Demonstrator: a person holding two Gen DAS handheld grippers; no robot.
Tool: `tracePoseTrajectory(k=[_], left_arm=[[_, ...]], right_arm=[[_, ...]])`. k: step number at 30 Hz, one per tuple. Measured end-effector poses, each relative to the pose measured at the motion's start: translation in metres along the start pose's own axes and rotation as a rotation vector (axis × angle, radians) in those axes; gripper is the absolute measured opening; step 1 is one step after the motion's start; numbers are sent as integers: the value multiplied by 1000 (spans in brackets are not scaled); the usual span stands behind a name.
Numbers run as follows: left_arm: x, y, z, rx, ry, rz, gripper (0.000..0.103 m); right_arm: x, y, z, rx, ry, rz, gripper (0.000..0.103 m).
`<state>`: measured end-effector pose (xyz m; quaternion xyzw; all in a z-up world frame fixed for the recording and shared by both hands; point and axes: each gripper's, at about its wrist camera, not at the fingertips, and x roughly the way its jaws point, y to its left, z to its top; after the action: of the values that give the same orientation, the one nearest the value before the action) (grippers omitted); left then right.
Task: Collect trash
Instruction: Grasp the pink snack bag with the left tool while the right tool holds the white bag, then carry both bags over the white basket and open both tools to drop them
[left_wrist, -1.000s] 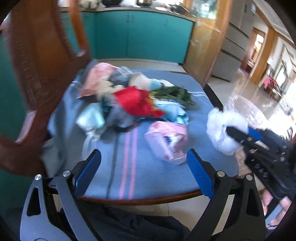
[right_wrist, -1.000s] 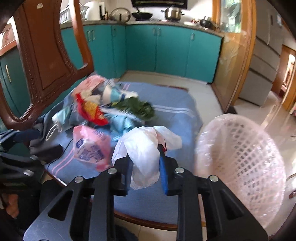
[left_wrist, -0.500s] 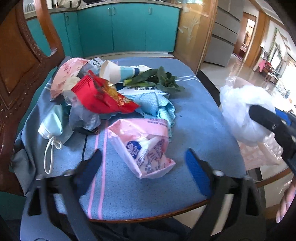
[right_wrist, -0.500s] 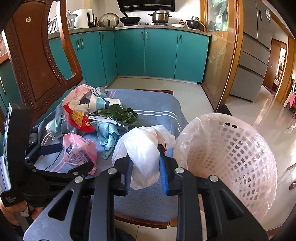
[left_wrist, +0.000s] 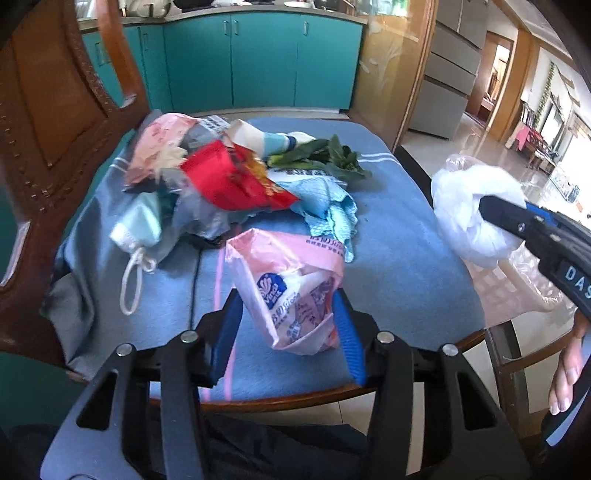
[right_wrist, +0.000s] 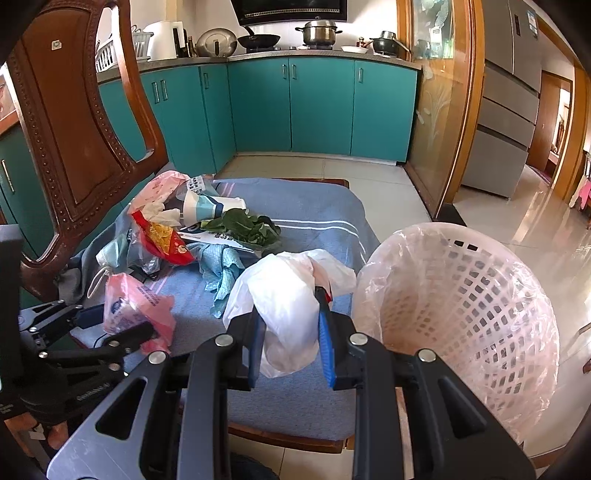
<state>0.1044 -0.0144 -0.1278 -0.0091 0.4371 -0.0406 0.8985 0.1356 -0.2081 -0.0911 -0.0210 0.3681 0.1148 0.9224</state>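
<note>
A pink tissue pack (left_wrist: 291, 280) lies at the front of the blue chair cushion (left_wrist: 399, 240). My left gripper (left_wrist: 286, 299) straddles it, its jaws closing, blue pads at both sides of the pack without visibly squeezing it. The same gripper (right_wrist: 110, 325) shows at the pack (right_wrist: 136, 306) in the right wrist view. My right gripper (right_wrist: 290, 310) is shut on a crumpled white plastic bag (right_wrist: 284, 291), held beside the rim of a pink lattice basket (right_wrist: 480, 295) lined with clear plastic. The bag (left_wrist: 465, 195) is at the right in the left wrist view.
Behind the pack sits a heap of trash: a red snack bag (left_wrist: 236, 181), green leaves (left_wrist: 325, 155), a teal cloth (left_wrist: 328, 206), a face mask (left_wrist: 136, 221), a paper cup (left_wrist: 258, 136). The carved wooden chair back (left_wrist: 55, 129) rises on the left. Teal cabinets (right_wrist: 317, 107) stand behind.
My left gripper has come down and forward over the pink pack, and its jaws have narrowed around it. The right gripper has kept still with the white bag.
</note>
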Motion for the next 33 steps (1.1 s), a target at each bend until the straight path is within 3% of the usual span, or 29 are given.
tracePoseTrajectory(k=[12, 17, 25, 33], left_arm=[[-32, 15, 3, -26, -76, 42, 51], [-47, 18, 9, -37, -111, 38, 51], [-57, 5, 23, -47, -139, -38, 51], [-41, -52, 47, 38, -133, -129, 51]], right_arm=[[-2, 10, 1, -20, -4, 17, 26], [-15, 2, 7, -1, -53, -2, 26], [-43, -63, 10, 112, -138, -128, 26], [-36, -135, -19, 254, -74, -240, 26]])
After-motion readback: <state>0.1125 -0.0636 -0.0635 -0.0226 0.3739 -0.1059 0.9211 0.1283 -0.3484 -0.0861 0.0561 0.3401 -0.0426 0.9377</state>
